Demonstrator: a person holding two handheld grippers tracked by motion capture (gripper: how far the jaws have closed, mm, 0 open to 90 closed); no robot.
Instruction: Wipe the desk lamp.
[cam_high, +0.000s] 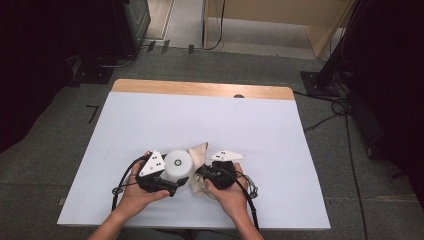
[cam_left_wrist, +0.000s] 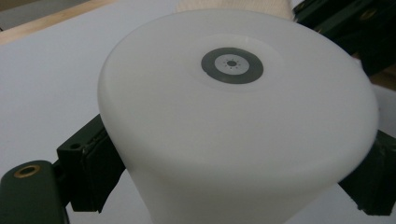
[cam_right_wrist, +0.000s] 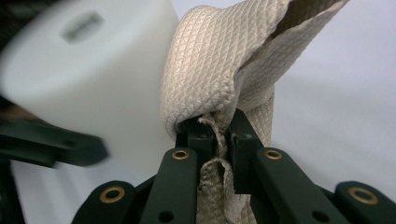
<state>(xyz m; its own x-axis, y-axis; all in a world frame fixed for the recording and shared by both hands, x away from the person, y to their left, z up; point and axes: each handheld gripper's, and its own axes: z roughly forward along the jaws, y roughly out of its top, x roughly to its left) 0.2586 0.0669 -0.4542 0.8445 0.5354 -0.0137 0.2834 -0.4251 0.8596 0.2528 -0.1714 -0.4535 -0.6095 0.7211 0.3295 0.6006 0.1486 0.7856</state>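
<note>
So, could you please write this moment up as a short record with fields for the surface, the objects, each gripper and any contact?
surface: white table with a wooden far edge
object 1: white cylinder, upright, grey ring mark on its top
object 2: beige textured cloth, bunched
left gripper: jaws clamped on the sides of the white cylinder
right gripper: jaws pinched shut on a fold of the cloth
contact: cloth lies right beside the cylinder; whether it touches is unclear

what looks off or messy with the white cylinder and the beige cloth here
Nothing is spilled or broken. The white plastic cylinder stands upright, clamped by the left gripper. The beige waffle-textured cloth is bunched and crumpled against it, with a frayed edge pinched in the right gripper.
</note>
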